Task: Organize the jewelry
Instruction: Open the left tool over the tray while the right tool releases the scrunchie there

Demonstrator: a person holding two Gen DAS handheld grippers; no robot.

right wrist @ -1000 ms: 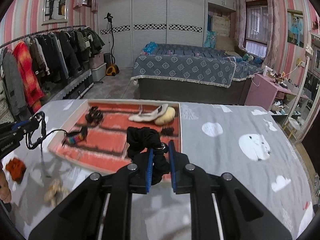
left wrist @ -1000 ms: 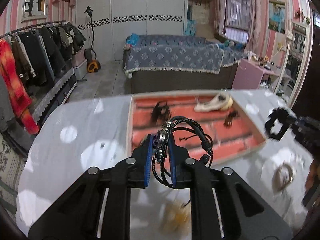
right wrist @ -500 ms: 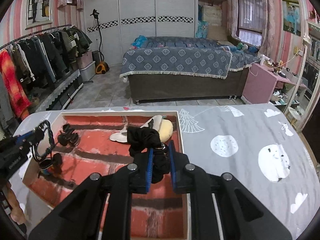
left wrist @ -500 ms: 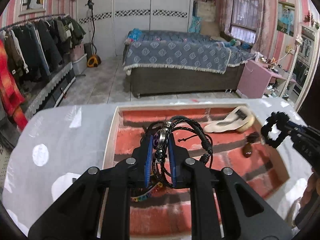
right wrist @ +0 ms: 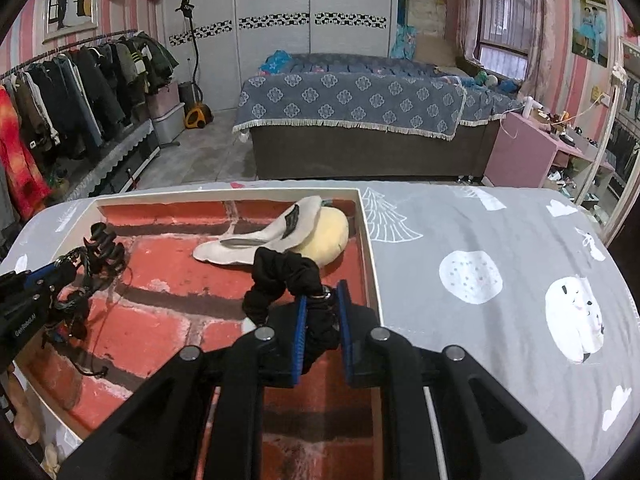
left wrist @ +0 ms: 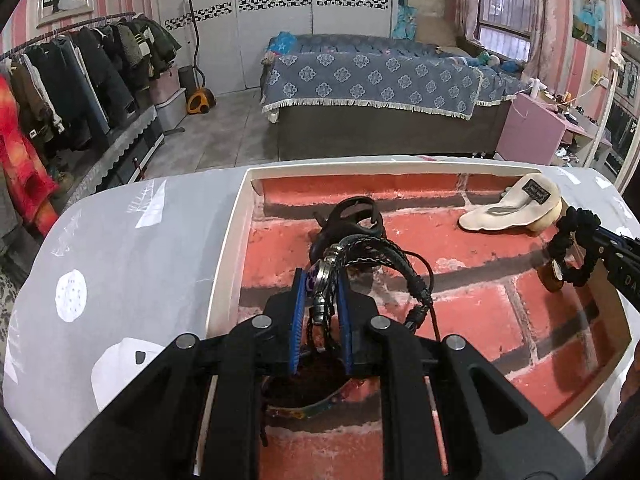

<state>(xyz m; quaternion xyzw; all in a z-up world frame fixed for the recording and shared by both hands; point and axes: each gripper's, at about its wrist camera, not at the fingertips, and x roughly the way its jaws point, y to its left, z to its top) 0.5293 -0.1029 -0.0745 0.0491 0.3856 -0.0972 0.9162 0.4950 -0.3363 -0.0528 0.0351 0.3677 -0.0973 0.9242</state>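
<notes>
Low in the centre of the left wrist view, your left gripper [left wrist: 320,300] is clenched on a bundle of braided cord bracelets [left wrist: 376,256], pinching them near a metal bead so that the loops arch up and to the right and a thin tail trails down over the tray [left wrist: 230,240] with the brick-pattern lining. Just beyond the loops, at mid frame, a black hair claw [left wrist: 352,220] lies on the lining. Under your fingers, at the lower centre, a colourful band [left wrist: 316,406] lies partly hidden.

At the centre of the right wrist view, your right gripper [right wrist: 322,312] is clamped on a black fabric scrunchie [right wrist: 280,276], which puffs up and to the left of the blue pads over the tray's right side. Toward the upper middle of that view, a cream shoe-shaped piece [right wrist: 256,238] rests in the tray's far right corner against a yellow pom-pom [right wrist: 332,232].

Both loads look light and limp. The cords will likely sag and swing, and their loose tail could snag on the claw, so lower them clear of it, holding by the beaded cluster, which seems the firmest part. The scrunchie is soft and springy; it may cling to the pads on release, so open wide and lift straight away.
</notes>
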